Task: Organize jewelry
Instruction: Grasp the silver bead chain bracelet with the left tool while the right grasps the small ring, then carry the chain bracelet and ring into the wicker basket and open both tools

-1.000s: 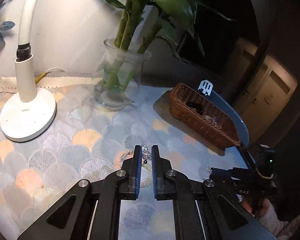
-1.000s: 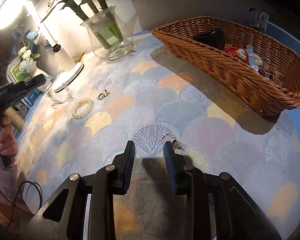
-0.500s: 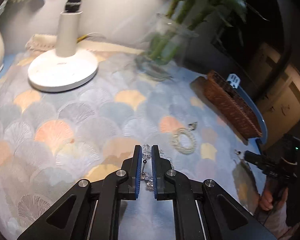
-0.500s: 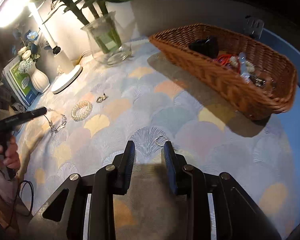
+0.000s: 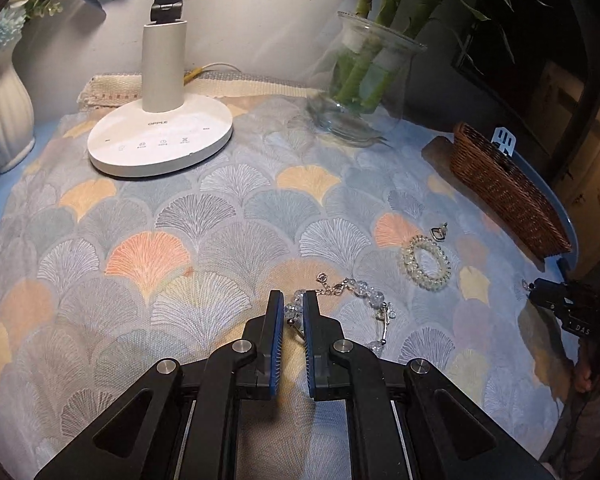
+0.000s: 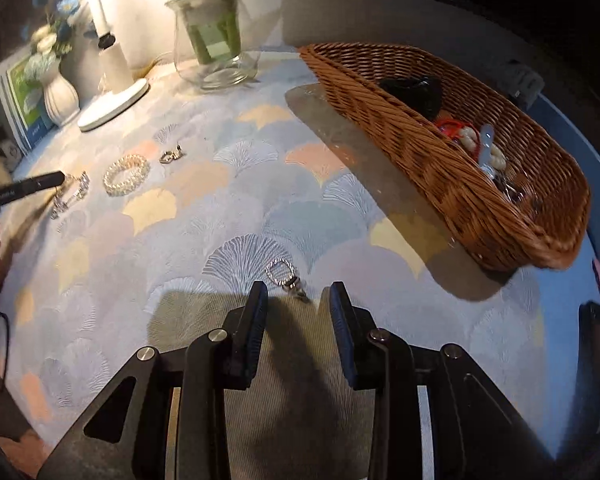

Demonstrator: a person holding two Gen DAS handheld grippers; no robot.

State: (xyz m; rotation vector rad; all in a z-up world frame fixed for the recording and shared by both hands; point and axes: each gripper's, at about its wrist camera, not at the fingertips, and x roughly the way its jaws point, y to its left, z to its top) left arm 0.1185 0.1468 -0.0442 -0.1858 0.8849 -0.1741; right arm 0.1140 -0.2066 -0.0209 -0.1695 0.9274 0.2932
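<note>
The left gripper [image 5: 291, 305] has come down to the patterned fan-print tablecloth [image 5: 204, 216], jaws pinched on the clear crystal-bead bracelet [image 5: 356, 300]. The right gripper [image 6: 294, 296] hovers open, the small silver rhinestone earring [image 6: 284, 274] lying just ahead between its fingertips.

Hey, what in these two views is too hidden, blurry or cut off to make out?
- Wicker basket, left wrist view: its near wall hides the contents.
- Basket contents, right wrist view: the dark item and the tangle beside the red piece are blurred.
- Crystal bracelet, left wrist view: the left gripper covers one end.
- Lamp, left wrist view: its head is cut off by the top edge.
</note>
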